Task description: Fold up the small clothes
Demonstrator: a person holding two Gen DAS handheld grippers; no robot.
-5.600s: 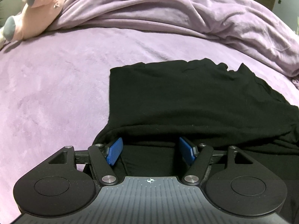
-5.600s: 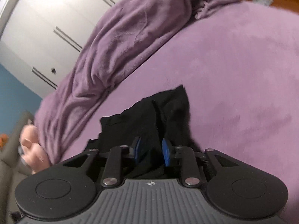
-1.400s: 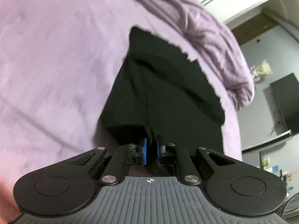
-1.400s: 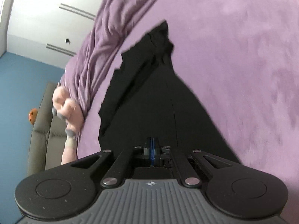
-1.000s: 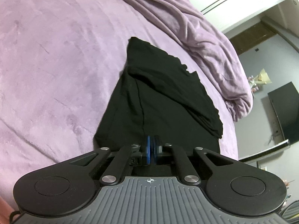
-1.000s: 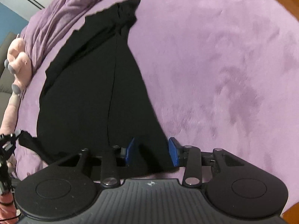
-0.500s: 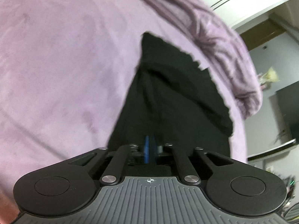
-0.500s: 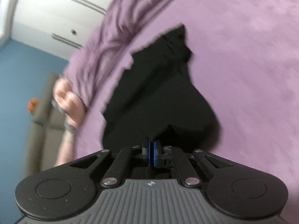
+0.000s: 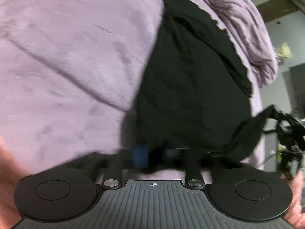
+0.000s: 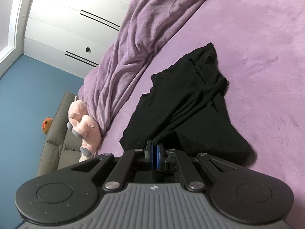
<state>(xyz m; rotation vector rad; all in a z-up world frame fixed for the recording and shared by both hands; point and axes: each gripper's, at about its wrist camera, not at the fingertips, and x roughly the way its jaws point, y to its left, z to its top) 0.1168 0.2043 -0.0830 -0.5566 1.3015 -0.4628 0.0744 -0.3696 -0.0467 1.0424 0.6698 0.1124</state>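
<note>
A black garment (image 9: 190, 80) lies on the purple bed, its near edge lifted. It also shows in the right wrist view (image 10: 190, 103). My left gripper (image 9: 156, 155) is blurred; one blue pad (image 9: 140, 155) shows beside the cloth's near edge, which covers the other finger. My right gripper (image 10: 154, 157) is shut on a fold of the garment's near edge, blue pads pressed together. In the left wrist view the right gripper (image 9: 286, 126) holds a stretched corner of the cloth at the far right.
A bunched purple blanket (image 10: 144, 38) lies along the far side of the bed. A pink plush toy (image 10: 83, 127) sits by a grey sofa (image 10: 57, 143). White wardrobe doors (image 10: 63, 24) stand behind.
Both grippers have lifted the garment's near edge and moved. The left gripper's pads, pressed together before, now show blurred with one blue pad set off to the left.
</note>
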